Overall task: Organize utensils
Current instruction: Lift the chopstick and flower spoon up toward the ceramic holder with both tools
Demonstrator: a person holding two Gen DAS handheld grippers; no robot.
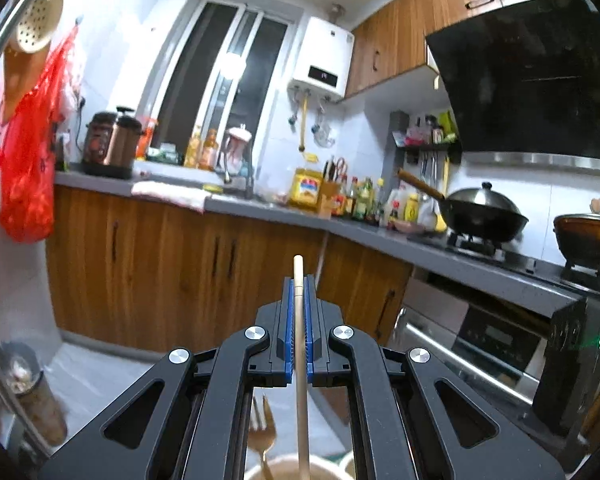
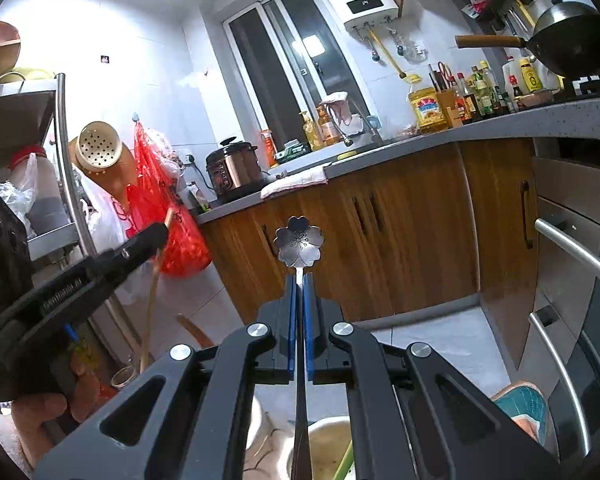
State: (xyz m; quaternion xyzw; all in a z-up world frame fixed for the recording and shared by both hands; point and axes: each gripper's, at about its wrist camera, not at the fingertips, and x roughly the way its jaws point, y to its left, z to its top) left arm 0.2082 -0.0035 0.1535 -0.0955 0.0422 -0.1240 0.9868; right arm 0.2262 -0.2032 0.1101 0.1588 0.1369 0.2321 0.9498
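Above the kitchen floor, left gripper [image 1: 299, 280] clamped a chopstick [image 1: 299, 344], right gripper [image 2: 300, 280] a flower-ended spoon [image 2: 298, 242]; no writing was legible.

Lidded wok [image 1: 482, 216] (stovetop), red bag [image 1: 28, 168]

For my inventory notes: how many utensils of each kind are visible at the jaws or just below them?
Pale wooden chopstick: 1
Gold metal fork: 1
Silver flower-shaped metal spoon: 1
Total: 3
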